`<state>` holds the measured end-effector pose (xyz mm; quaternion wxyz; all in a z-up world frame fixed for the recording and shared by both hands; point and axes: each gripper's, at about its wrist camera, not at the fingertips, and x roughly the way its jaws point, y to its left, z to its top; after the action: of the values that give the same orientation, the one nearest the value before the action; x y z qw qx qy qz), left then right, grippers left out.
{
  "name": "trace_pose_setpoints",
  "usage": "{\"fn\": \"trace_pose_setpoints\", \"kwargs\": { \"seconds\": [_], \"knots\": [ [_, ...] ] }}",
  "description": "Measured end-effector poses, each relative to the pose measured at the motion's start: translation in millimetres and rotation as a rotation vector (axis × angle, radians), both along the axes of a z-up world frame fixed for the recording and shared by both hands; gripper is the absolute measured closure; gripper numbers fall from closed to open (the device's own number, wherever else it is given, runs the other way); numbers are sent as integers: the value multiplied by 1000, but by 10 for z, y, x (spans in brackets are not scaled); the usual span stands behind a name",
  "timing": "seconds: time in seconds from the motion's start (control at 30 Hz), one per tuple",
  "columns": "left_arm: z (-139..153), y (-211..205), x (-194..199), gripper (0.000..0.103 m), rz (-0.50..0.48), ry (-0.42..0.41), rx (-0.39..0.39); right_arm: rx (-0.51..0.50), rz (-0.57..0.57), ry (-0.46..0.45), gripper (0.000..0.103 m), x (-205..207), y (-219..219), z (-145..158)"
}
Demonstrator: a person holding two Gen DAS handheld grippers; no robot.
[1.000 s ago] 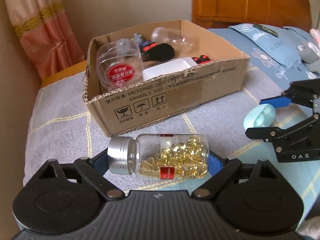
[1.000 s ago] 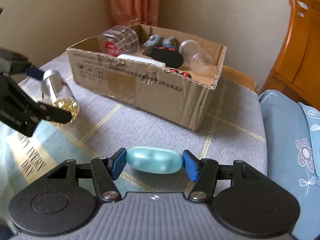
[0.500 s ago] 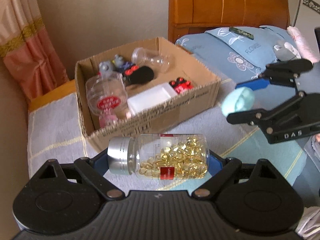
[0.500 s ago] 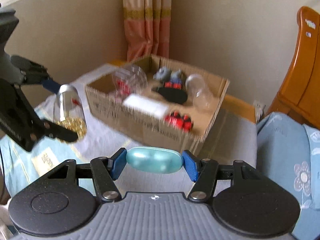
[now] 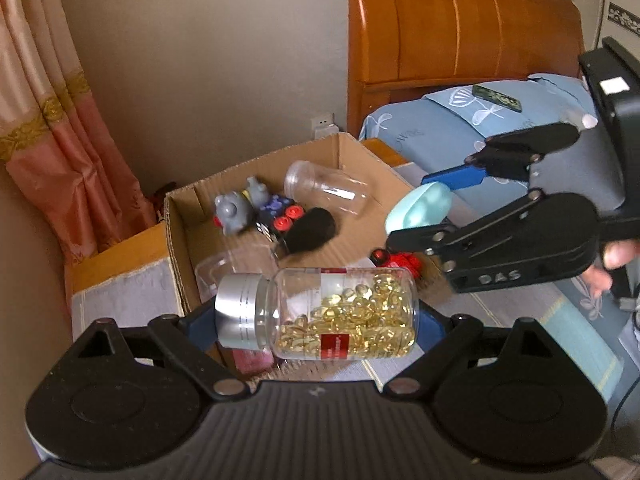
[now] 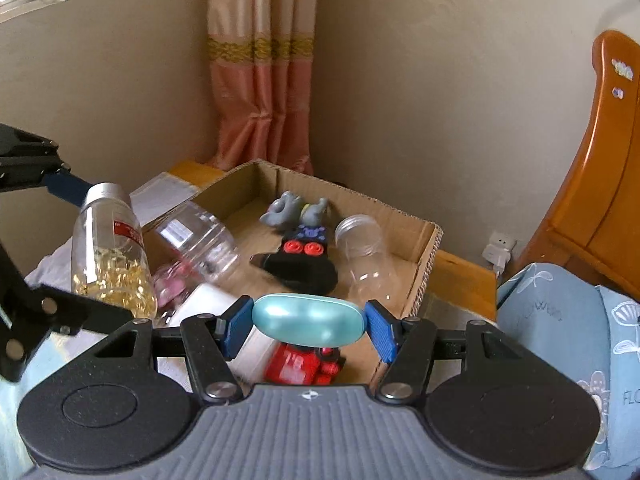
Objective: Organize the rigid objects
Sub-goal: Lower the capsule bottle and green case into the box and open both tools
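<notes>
My left gripper [image 5: 316, 316] is shut on a clear pill bottle [image 5: 340, 314] with a silver cap and yellow capsules, held sideways above the near edge of the cardboard box [image 5: 176, 240]. The same pill bottle [image 6: 112, 256] shows at the left of the right wrist view. My right gripper [image 6: 308, 324] is shut on a light blue oval case [image 6: 308, 320], held over the box's front right part. In the left wrist view that blue case [image 5: 418, 210] and the right gripper [image 5: 436, 208] hang above the box's right side.
The cardboard box [image 6: 428, 256] holds grey toy figures [image 6: 298, 210], a black object [image 6: 308, 270], clear empty jars [image 6: 364, 252], a red toy [image 6: 304, 364] and a white box. A wooden headboard [image 5: 460, 32] and blue floral bedding [image 5: 440, 132] lie right; a pink curtain [image 6: 260, 88] hangs behind.
Both grippers rose and moved toward the box with their loads. The box now lies directly under them, where before it stood farther ahead on the cloth.
</notes>
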<state>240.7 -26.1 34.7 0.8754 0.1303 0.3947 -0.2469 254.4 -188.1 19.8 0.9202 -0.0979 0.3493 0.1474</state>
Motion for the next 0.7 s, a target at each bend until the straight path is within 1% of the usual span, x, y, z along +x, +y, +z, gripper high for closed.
{"fn": "trace_pose_setpoints", "kwargs": {
  "seconds": [0.13,0.23,0.27,0.33,0.43,0.53,0.67,0.7],
  "knots": [
    [24,0,213,10,29,-9,2,8,-3,14,37,215,50,-85],
    [29,-17,366,10,54,-25,14,20,-2,19,26,272,59,-115],
    [22,-20,417,10,59,-23,18,20,-6,14,23,266,53,-119],
    [5,-14,534,10,72,-14,15,26,-14,13,18,250,29,-121],
    [-28,-18,697,10,92,-9,28,44,-24,22,17,200,-24,-135],
    [-60,-24,866,10,112,9,28,38,-31,23,15,127,-60,-141],
    [-158,-42,1088,10,150,36,47,35,-39,11,4,42,-76,-103],
    [-187,-45,1134,10,156,44,50,36,-40,3,3,15,-81,-83]
  ]
}}
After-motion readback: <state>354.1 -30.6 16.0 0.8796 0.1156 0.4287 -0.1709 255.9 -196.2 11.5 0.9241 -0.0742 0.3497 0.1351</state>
